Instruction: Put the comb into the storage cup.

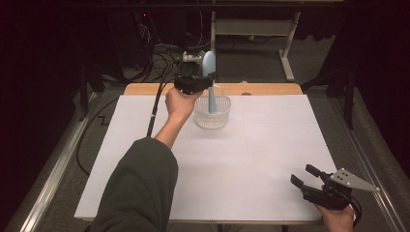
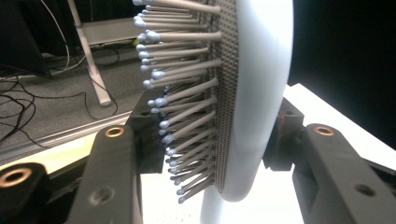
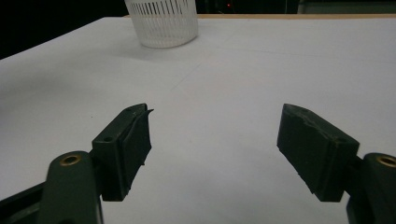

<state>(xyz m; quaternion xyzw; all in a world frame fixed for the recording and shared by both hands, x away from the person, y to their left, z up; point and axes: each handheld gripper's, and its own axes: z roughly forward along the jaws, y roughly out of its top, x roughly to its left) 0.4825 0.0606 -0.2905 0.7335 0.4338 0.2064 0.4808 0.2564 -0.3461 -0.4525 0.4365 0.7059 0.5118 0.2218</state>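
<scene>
A light blue hairbrush point(image 1: 209, 64) stands upright, its handle reaching down into a white slotted basket point(image 1: 212, 118) at the far middle of the table. My left gripper point(image 1: 205, 79) is shut on it from the left, just above the basket's rim. In the left gripper view the pads clamp the brush point(image 2: 261, 93), one on the bristle side and one on the smooth back. My right gripper point(image 1: 303, 175) rests near the table's front right corner, open, nothing between its jaws. The right gripper view has that gripper point(image 3: 215, 140) facing the basket point(image 3: 162, 23) far off.
White paper point(image 1: 270, 145) covers the table, with a wooden strip point(image 1: 261, 89) along the far edge. Behind the table lie black cables point(image 1: 159, 53) on the floor and a grey desk frame point(image 1: 285, 48). A dark-sleeved forearm point(image 1: 145, 179) crosses the left half.
</scene>
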